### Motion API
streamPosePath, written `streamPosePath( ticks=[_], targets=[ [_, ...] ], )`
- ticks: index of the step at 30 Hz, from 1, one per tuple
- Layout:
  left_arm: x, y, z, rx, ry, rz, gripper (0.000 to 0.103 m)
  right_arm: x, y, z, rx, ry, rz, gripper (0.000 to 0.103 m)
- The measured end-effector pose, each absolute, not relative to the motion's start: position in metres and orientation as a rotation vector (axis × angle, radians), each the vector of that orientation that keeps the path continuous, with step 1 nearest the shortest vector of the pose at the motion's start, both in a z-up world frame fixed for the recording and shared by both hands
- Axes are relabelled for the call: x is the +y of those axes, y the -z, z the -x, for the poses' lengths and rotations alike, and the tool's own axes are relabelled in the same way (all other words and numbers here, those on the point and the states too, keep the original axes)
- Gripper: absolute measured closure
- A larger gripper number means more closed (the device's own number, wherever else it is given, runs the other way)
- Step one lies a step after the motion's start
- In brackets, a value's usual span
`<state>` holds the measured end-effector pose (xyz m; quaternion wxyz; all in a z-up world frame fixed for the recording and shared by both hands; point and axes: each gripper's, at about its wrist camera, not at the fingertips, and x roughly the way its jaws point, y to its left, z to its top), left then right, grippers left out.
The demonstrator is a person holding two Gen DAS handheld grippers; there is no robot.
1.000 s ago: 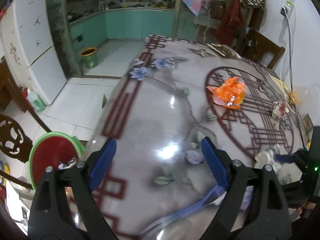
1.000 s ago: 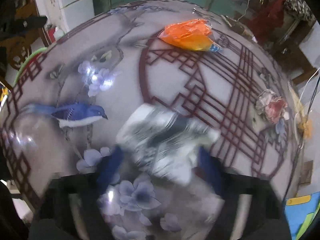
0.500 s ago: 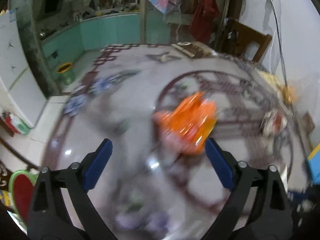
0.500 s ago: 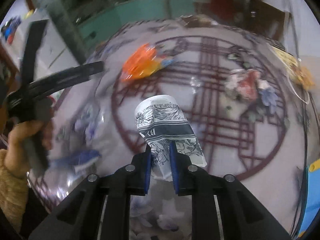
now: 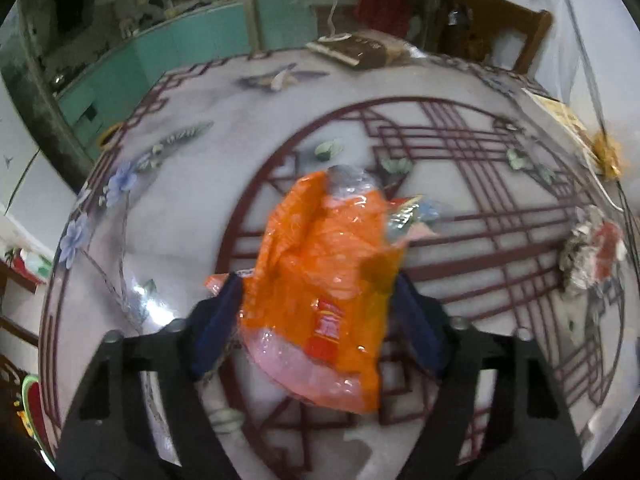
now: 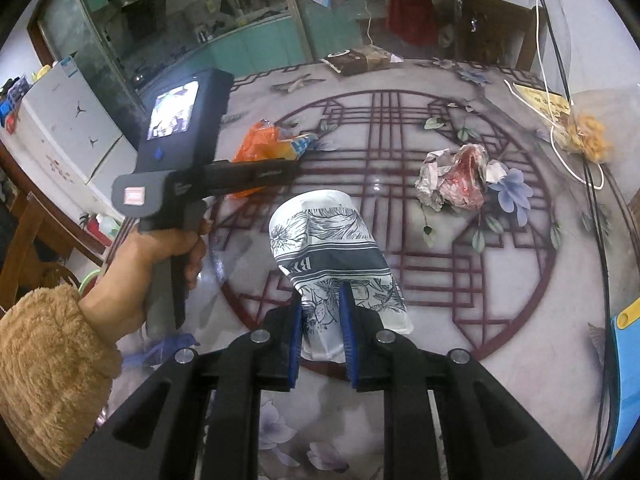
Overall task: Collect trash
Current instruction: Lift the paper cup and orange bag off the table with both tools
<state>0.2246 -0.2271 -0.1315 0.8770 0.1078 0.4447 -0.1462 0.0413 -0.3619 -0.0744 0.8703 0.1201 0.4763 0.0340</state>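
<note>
On the round patterned table [image 6: 500, 280], which served as our landmark, lay the trash to be gathered. Largest was the orange plastic wrapper [image 5: 324, 292], lying left of the table's centre. We judged it light, limp and slick, a film that would crumple and not resist. Our left gripper [image 5: 316, 316] stood with its blue pads [image 5: 216, 320] set on either flank of the wrapper; whether they pressed it or only bracketed it we could not tell, for the film hid the contact. We judged a bunched fold near the wrapper's middle the better hold, since a single loose edge might slide out.

Next in size was the printed paper cup [image 6: 336, 264], crushed and held above the table's near side. Our right gripper [image 6: 322, 336] was closed narrowly upon its lower part, both pads pinching the flattened wall. We judged it light and soft, already deformed, so firm pressure could do no harm.

Smaller was the crumpled red-and-white paper wad [image 6: 452, 180], lying right of the table's centre and well apart from both grippers. We judged it springy and easy to pinch across its bulk.

At the table's far edge sat a brown packet [image 6: 360, 60], and at its right edge a yellow cluster [image 6: 588, 140] among white cords; whether these were trash we could not tell.
</note>
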Motion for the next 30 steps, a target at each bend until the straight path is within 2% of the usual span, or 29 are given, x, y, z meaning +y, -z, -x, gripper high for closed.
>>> streamPosePath(
  ticks=[7, 16, 25, 30],
  targets=[
    [-0.210, 0.082, -0.166, 0.775, 0.388, -0.340, 0.047, -0.354, 0.080, -0.044, 1.012, -0.070, -0.235, 0.086],
    [-0.140, 0.034, -0.096, 0.757, 0.422, -0.310, 0.047, -0.330, 0.086, -0.042, 1.019, -0.078, -0.178, 0.086],
    [-0.051, 0.054, -0.068, 0.872, 0.334, -0.161, 0.047, -0.286, 0.095, -0.037, 1.046, -0.148, -0.091, 0.086],
    [-0.030, 0.073, -0.071, 0.934, 0.301, -0.106, 0.047, -0.271, 0.098, -0.035, 1.042, -0.164, -0.051, 0.086]
  ],
)
